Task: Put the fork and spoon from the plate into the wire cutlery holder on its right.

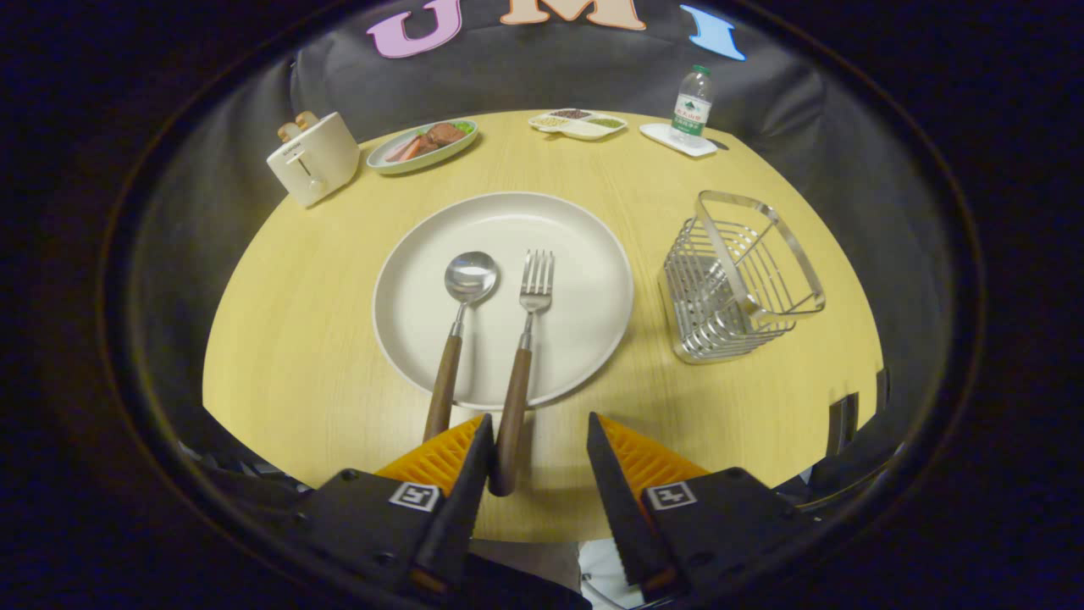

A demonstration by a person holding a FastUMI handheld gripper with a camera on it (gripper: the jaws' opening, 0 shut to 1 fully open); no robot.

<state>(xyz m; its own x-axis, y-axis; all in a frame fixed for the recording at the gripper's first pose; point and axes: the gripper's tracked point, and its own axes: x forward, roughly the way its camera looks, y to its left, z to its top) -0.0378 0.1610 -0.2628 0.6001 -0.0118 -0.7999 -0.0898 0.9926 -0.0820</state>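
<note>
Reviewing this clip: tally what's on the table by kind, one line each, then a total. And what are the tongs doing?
Cutlery: 2, spoon and fork
Dishes: 4, white plate, food plate, divided dish, small tray
Wire cutlery holder: 1
Toaster: 1
Water bottle: 1
Total: 9
Tongs open, fork handle's end between the fingers.

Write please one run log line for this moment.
gripper: open, fork handle end between fingers | fork, spoon: on plate | wire cutlery holder: right of plate, nothing inside
</note>
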